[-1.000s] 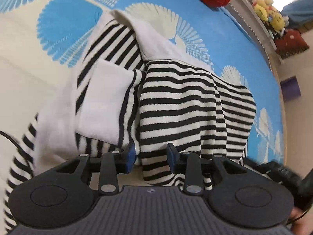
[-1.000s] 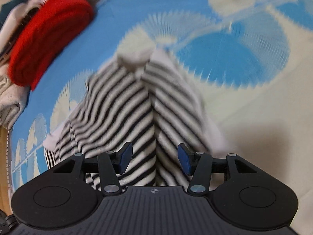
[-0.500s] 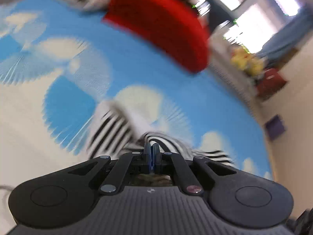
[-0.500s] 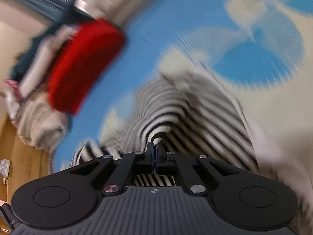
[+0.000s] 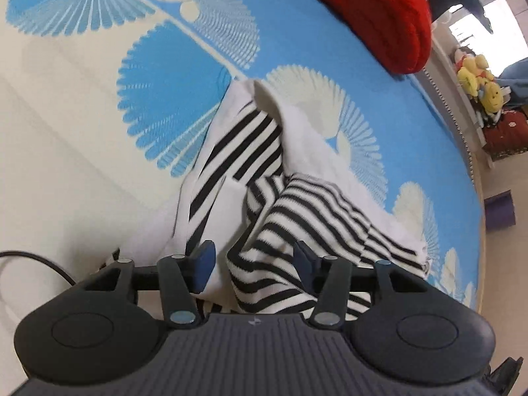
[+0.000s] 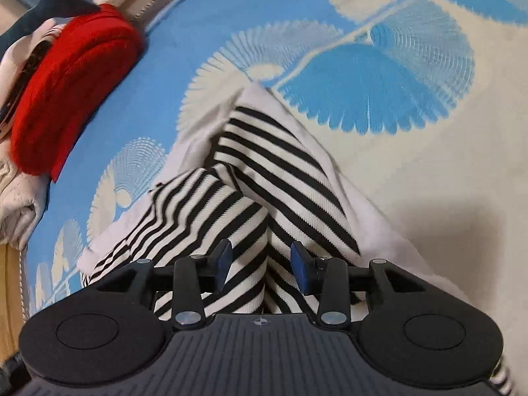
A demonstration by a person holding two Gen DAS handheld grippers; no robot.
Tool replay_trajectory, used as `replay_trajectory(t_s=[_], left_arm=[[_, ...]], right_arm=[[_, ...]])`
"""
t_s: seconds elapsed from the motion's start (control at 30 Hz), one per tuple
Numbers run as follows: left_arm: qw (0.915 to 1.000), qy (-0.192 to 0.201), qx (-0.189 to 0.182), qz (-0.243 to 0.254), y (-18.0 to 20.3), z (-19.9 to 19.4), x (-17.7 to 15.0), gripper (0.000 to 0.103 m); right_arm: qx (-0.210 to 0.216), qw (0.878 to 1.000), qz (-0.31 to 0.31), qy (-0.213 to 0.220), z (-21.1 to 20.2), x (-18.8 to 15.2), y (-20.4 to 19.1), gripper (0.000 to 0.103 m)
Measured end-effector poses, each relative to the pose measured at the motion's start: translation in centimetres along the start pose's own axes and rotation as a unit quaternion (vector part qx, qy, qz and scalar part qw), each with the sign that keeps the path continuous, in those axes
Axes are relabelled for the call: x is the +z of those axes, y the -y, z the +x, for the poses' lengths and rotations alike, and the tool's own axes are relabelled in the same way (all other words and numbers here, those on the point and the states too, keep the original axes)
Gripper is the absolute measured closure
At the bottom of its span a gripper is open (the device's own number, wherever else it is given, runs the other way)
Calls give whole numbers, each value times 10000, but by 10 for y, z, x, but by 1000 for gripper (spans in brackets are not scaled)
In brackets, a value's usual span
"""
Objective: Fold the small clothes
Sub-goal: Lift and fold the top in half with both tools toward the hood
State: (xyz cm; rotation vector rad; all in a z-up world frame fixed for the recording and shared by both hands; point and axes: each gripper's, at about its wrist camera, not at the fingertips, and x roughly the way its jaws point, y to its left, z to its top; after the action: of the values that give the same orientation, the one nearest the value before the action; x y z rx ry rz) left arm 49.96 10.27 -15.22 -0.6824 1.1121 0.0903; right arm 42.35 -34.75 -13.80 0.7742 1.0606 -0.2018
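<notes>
A black-and-white striped garment (image 5: 297,208) with white lining lies bunched on the blue and cream patterned sheet (image 5: 82,125). In the left wrist view my left gripper (image 5: 254,262) hovers at the garment's near edge, its jaws opening, and a raised striped fold stands loosely between the blue pads (image 5: 203,260). The right wrist view shows the same garment (image 6: 280,171) from the other side. There my right gripper (image 6: 260,262) has its jaws opening too, with a striped ridge of cloth between the pads (image 6: 298,264) and a gap on each side.
A thick red folded cloth (image 5: 379,16) lies at the far side of the sheet, also the red cloth (image 6: 66,79) beside other piled laundry (image 6: 16,198). Stuffed toys (image 5: 478,79) sit past the bed's edge. A black cable (image 5: 36,260) runs at the near left.
Both grippers went from open to fully shut on the garment, lifted and shifted it, and now stand open again. The striped panels lie folded over each other in a narrower heap.
</notes>
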Motion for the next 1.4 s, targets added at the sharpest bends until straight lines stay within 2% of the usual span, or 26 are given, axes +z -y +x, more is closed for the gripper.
replay_trajectory(t_s=[0.03,0.1,0.13,0.17,0.3,0.37,0.4,0.47,0.53,0.6,0.67,0.7,0.73,0.77,0.83,0.9,0.97,1.0,1.03,1.07,1.13,1.2,1.23,1.27,1.33,1.4], left_arm=[[10000,-2,4,9,-1,0,1,63],[10000,67,-10,61,0,1,1,94],[9999,130,-44,100,1,0,2,97],[9994,306,-106,145,2,-6,3,98],[9882,1296,-716,383,10,-45,11,98],[9855,1432,-812,413,10,-53,14,98],[9879,1299,-749,388,7,-50,15,98],[9971,642,-214,336,-1,-28,16,98],[9994,-69,317,105,-16,-1,10,97],[9980,-342,524,-82,-24,10,6,92],[9987,-67,491,74,-18,0,8,89],[9984,170,480,260,-11,-8,10,82],[9969,428,484,459,-5,-15,11,82],[9933,747,500,724,4,-24,10,81],[9865,1099,246,1192,20,-35,6,81],[9869,956,-138,1295,29,-32,1,81],[9894,570,-449,1259,29,-22,-5,81],[9905,341,-460,1249,29,-14,-7,79],[9913,104,-317,1275,30,-6,-10,77],[9903,-222,74,1369,28,6,-14,72],[9848,-612,722,1453,19,21,-19,72],[9863,-639,685,1361,14,19,-17,73],[9849,-559,699,1480,19,13,-17,72],[9836,-387,627,1643,25,5,-17,72],[9817,-218,268,1874,36,-3,-20,71],[9778,-439,-61,2048,45,1,-25,69]], right_arm=[[51,10000,25,-61,5,0,-1,62],[115,9999,23,-93,12,-1,-3,64],[220,9997,-11,-64,12,-2,-4,71],[375,9993,27,32,14,-1,-5,103],[1502,9824,416,1033,-26,5,-10,102],[1660,9767,554,1246,-40,8,-9,102],[1506,9799,658,1128,-40,8,-5,102],[635,9931,837,517,-22,6,6,102],[-45,9941,1074,-110,1,-2,22,102],[-541,9917,1105,-379,12,-7,26,98],[-852,9928,833,-87,2,-6,16,97],[-991,9930,602,208,-7,-4,9,93],[-1103,9916,335,594,-17,-3,1,90],[-1098,9895,109,938,-27,-3,-7,80],[-602,9897,-313,1262,-38,-5,-24,76],[145,9941,-582,901,-33,-7,-35,76],[806,9946,-630,148,-15,-13,-40,73],[996,9928,-594,-313,-3,-19,-41,71],[1081,9899,-577,-715,7,-26,-40,71],[1008,9857,-673,-1169,18,-34,-42,70],[484,9711,-1378,-1888,38,-55,-49,70],[67,9575,-2194,-1872,36,-67,-60,71],[-81,9524,-2560,-1653,29,-68,-68,71],[-78,9538,-2667,-1381,20,-64,-70,70],[541,9679,-2208,-1067,7,-45,-66,68],[1138,9692,-1834,-1186,4,-39,-62,68]])
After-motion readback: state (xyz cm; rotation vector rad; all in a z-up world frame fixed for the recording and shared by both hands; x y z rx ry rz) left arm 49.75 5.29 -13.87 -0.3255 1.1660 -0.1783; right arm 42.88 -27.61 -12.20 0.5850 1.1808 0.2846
